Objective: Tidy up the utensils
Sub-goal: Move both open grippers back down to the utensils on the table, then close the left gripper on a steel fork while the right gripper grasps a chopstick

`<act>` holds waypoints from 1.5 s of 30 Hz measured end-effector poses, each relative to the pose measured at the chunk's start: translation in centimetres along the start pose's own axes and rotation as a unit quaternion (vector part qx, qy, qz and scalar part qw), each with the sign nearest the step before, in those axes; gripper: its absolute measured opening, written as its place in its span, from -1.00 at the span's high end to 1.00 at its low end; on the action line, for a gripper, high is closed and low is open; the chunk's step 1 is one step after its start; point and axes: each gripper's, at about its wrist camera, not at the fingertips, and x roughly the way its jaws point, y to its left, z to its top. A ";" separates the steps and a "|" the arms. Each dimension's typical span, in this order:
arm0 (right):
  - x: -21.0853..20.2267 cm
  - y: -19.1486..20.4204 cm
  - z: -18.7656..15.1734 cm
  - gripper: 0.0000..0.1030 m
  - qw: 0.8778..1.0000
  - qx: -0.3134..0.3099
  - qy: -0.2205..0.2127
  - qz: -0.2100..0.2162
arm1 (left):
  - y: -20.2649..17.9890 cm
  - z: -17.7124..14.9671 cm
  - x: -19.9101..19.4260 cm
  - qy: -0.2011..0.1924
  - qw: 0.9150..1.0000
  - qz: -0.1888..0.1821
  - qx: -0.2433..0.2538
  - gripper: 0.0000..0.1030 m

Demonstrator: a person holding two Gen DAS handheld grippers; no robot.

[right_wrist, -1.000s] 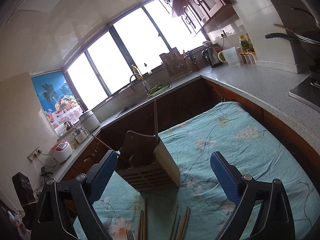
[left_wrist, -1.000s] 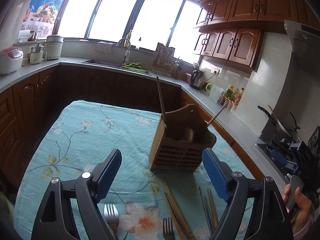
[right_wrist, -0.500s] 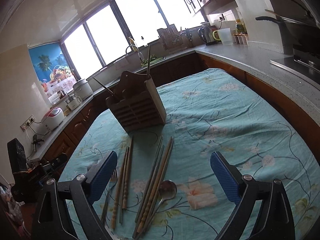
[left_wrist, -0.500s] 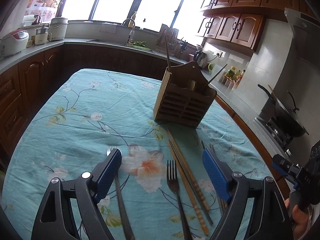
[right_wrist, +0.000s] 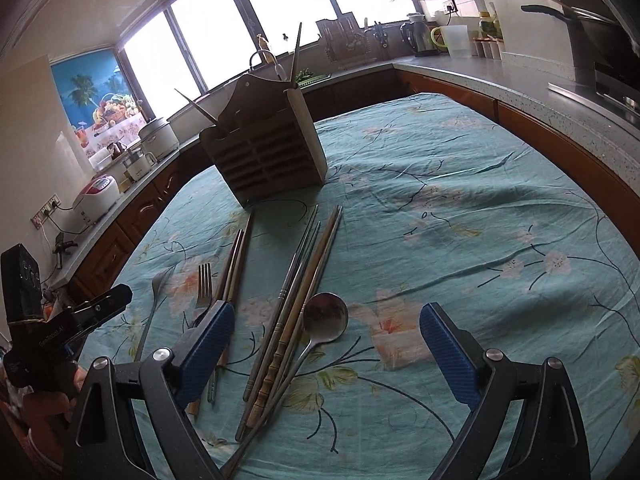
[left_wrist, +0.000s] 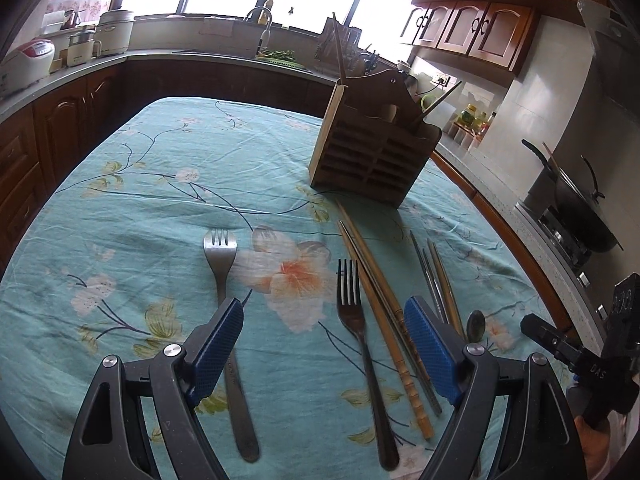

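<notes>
A wooden utensil holder (left_wrist: 372, 148) stands on the teal flowered tablecloth (left_wrist: 140, 200), with a few sticks in it; it also shows in the right wrist view (right_wrist: 266, 156). In front of it lie two forks (left_wrist: 222, 256) (left_wrist: 352, 300), wooden chopsticks (left_wrist: 380, 304), metal chopsticks (left_wrist: 434, 276) and a spoon (right_wrist: 324, 316). My left gripper (left_wrist: 324, 348) is open and empty, low above the forks. My right gripper (right_wrist: 326, 348) is open and empty, low above the spoon and chopsticks (right_wrist: 304, 280).
Dark wood cabinets and a grey counter (right_wrist: 520, 68) ring the table. A wok on a stove (left_wrist: 580, 208) stands at the right. Rice cookers (left_wrist: 28, 60) and a sink (left_wrist: 260, 48) line the far counter. Each gripper shows at the edge of the other's view.
Both grippers have tilted down and dropped toward the table. The utensils lying in front of the holder have come fully into view. Both stay open.
</notes>
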 end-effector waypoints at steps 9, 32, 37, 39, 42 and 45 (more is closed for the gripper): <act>1.3 0.4 0.2 -0.75 0.999 -0.019 0.023 -0.015 | -0.9 0.4 1.4 0.020 1.000 0.012 0.014 -0.58; 5.8 0.8 1.3 0.15 0.993 -0.059 0.104 -0.022 | -2.9 3.7 11.7 0.115 0.989 0.015 0.093 0.06; 5.8 0.6 1.4 0.58 0.993 -0.058 0.106 -0.007 | -3.5 3.5 12.9 0.113 0.987 -0.012 0.109 0.63; 5.9 0.1 1.4 0.91 0.993 -0.038 0.112 0.023 | -3.6 3.3 13.0 0.110 0.987 -0.019 0.116 0.68; 5.7 -0.3 1.4 0.92 0.993 -0.025 0.113 0.027 | -3.2 3.3 12.7 0.110 0.987 -0.033 0.110 0.72; 5.3 -0.2 1.5 0.92 0.994 -0.021 0.107 0.028 | -2.6 3.5 11.8 0.101 0.989 -0.041 0.097 0.76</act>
